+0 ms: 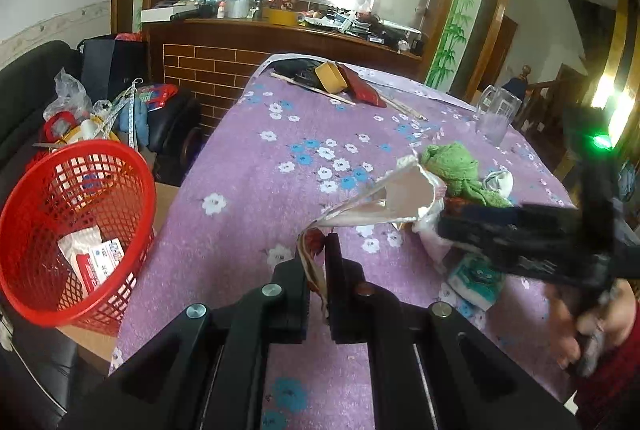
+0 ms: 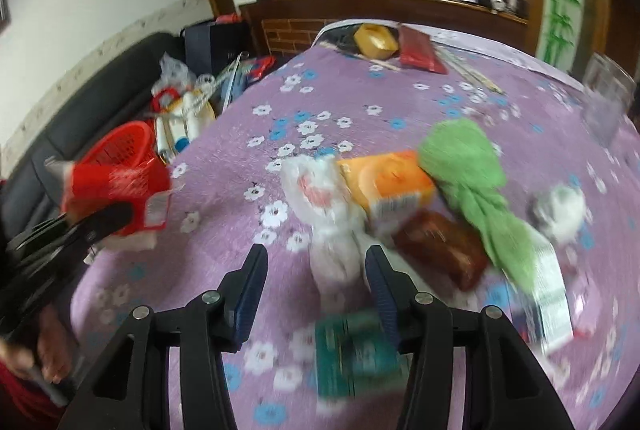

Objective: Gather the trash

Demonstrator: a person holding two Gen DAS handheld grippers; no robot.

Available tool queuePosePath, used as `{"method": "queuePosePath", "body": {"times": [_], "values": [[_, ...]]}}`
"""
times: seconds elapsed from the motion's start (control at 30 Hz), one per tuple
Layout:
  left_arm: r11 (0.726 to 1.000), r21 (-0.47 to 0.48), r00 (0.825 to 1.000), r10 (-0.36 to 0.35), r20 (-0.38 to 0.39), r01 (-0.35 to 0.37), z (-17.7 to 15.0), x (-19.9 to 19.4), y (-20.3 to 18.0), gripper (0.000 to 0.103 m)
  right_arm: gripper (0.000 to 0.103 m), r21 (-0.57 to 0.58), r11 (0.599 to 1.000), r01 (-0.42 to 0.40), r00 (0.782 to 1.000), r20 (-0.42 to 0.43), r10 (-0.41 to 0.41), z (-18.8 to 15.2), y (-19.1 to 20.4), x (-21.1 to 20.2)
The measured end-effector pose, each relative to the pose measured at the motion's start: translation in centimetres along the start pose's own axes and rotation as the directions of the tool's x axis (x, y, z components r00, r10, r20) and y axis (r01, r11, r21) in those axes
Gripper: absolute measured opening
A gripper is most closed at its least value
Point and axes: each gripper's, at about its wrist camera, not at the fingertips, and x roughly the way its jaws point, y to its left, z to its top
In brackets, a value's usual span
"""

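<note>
Two tools work over one counter (image 1: 248, 166) draped in purple flowered cloth. The left tool (image 1: 316, 250) is pressed together, pinching a torn wrapper (image 1: 400, 198), red outside and pale inside, lifted above the cloth. The right tool (image 2: 316, 266) stands spread, a crumpled white plastic bag (image 2: 320, 190) between its blue ribbed pads (image 2: 248, 294), untouched. One red mesh basket (image 1: 72, 230), holding a few packets, sits off the counter's left edge. Only the right view shows the orange carton (image 2: 388, 186) and brown packet (image 2: 440, 250); both show one green towel (image 2: 468, 166), knotted and fuzzy.
</note>
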Motion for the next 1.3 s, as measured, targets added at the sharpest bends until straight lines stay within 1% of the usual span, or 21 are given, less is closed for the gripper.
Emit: {"method": "queuePosePath", "body": {"times": [0.07,0.17,0.23,0.27,0.3,0.33,0.4,0.5,0.6,0.7,0.83,0.9,1.1,1.3], "values": [[1.000,-0.002,1.000,0.002,0.000,-0.002,-0.2,0.1,0.1,0.006,0.055,-0.020,0.999,0.033,0.999,-0.023,-0.033,0.8,0.1,1.5],[1.000,-0.014,1.000,-0.013,-0.004,0.013,-0.4,0.2,0.3,0.006,0.055,-0.048,0.998,0.046,0.998,-0.050,-0.049,1.6,0.2,3.2],[1.000,-0.019,1.000,-0.017,-0.002,0.017,-0.5,0.2,0.4,0.006,0.055,-0.048,0.997,0.061,0.996,-0.067,-0.064,1.7,0.2,4.1],[1.000,-0.023,1.000,-0.019,-0.003,0.019,-0.5,0.3,0.5,0.006,0.055,-0.048,0.997,0.056,0.995,-0.075,-0.059,1.7,0.3,4.6],[0.999,-0.026,1.000,-0.022,-0.004,0.022,-0.6,0.3,0.6,0.006,0.053,-0.048,0.997,0.053,0.995,-0.078,-0.057,1.6,0.3,4.7],[0.999,-0.028,1.000,-0.023,-0.005,0.022,-0.6,0.3,0.6,0.006,0.046,-0.045,0.997,0.060,0.995,-0.072,-0.063,1.5,0.3,4.8],[0.999,-0.028,1.000,-0.020,-0.004,0.020,-0.7,0.3,0.4,0.006,0.044,-0.029,0.998,0.063,0.996,-0.057,-0.064,1.3,0.2,4.5],[0.999,-0.026,1.000,-0.025,-0.001,0.025,-0.6,0.2,0.3,0.006,0.044,0.015,0.999,0.042,0.999,-0.014,-0.042,0.9,0.1,2.6],[0.999,-0.021,0.999,-0.034,0.011,0.034,-0.7,-0.1,-0.3,0.006,0.044,0.063,0.998,0.003,0.999,0.034,-0.005,0.0,0.2,0.0],[0.999,-0.010,0.999,-0.045,0.021,0.045,-0.9,-0.6,-1.3,0.006,0.044,0.105,0.994,-0.024,0.995,0.098,0.014,-1.6,0.4,-3.3],[0.998,0.030,0.998,-0.050,0.034,0.049,-1.6,-1.2,-3.6,0.006,0.044,0.161,0.986,-0.046,0.989,0.148,0.022,-4.2,-0.1,-6.6],[0.998,0.045,0.998,-0.055,0.039,0.053,-2.0,-1.5,-4.7,0.006,0.044,0.188,0.981,-0.049,0.987,0.160,0.018,-5.4,-0.4,-7.9],[0.992,0.110,0.997,-0.068,0.041,0.063,-3.2,-2.0,-7.9,0.006,0.044,0.250,0.968,-0.021,0.985,0.171,-0.022,-8.9,-1.9,-10.5],[0.986,0.147,0.996,-0.083,0.029,0.078,-4.0,-2.3,-9.6,0.006,0.044,0.278,0.960,-0.019,0.983,0.180,-0.032,-10.6,-2.4,-12.0]]}}
